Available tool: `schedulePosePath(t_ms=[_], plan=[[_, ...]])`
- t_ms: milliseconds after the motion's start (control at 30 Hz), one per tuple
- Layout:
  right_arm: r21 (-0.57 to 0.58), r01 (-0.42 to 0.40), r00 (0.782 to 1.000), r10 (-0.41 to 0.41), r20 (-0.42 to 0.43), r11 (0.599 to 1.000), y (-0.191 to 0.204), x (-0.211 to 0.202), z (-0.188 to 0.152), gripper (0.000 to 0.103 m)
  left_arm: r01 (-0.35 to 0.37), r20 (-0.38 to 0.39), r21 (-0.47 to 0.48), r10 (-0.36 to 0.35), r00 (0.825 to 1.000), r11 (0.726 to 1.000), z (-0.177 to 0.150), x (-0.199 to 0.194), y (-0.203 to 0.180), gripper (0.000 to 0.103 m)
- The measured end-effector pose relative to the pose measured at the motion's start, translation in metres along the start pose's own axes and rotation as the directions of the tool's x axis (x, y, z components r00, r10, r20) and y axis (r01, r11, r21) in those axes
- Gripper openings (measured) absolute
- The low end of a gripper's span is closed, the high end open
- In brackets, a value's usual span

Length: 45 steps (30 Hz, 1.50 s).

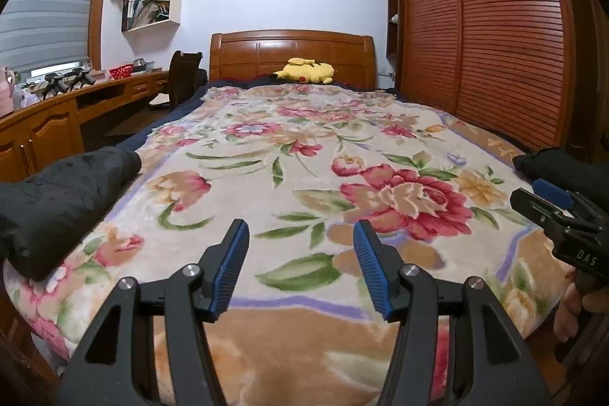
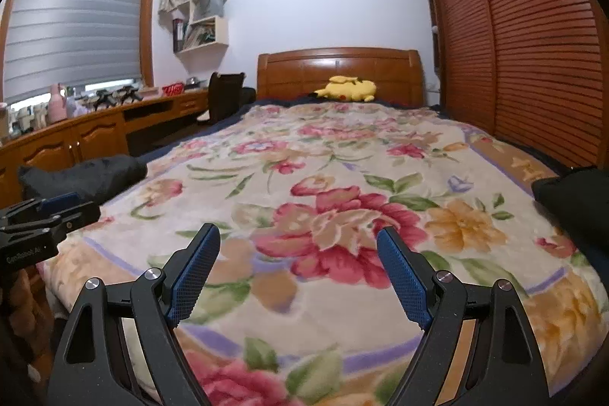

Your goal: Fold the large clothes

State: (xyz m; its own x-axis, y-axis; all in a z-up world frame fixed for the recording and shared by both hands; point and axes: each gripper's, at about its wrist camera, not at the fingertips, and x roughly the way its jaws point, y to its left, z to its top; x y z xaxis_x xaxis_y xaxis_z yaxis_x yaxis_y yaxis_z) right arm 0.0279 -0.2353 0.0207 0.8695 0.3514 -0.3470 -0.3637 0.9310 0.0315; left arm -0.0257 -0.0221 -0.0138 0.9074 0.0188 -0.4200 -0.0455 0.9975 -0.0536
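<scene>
Hovering above the near end of a bed, the left gripper (image 1: 300, 238) has its blue-padded jaws parted with nothing between them; only the floral blanket (image 1: 304, 155) shows in the gap. The right gripper (image 2: 298, 246) is likewise spread wide and empty over the same blanket, above a large red flower in the pattern. In the left wrist view the right gripper (image 1: 552, 200) also appears at the right edge, with part of a hand (image 1: 574, 299) below it; in the right wrist view the left gripper (image 2: 49, 212) shows at the left edge.

A dark garment (image 1: 64, 196) lies bunched on the near left edge of the bed, part of it hanging past the blanket's side. Another dark piece of clothing (image 2: 571, 204) sits at the near right edge; whether the two are one item cannot be told. Neither gripper touches either.

Far off, a yellow plush toy (image 1: 308, 71) lies against the wooden headboard (image 1: 293, 52). A desk (image 1: 76, 109) runs along the left wall and a slatted wardrobe (image 1: 495, 25) fills the right.
</scene>
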Motion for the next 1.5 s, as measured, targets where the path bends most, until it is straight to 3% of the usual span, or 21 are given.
schedulePosePath(t_ms=[1500], plan=[[-0.006,0.004,1.000,-0.004,0.022,1.000,-0.0008,-0.0085,-0.0012,0.086,0.014,-0.006,0.004,-0.014,1.000,1.000,-0.0025,-0.0061,-0.0056,0.056]])
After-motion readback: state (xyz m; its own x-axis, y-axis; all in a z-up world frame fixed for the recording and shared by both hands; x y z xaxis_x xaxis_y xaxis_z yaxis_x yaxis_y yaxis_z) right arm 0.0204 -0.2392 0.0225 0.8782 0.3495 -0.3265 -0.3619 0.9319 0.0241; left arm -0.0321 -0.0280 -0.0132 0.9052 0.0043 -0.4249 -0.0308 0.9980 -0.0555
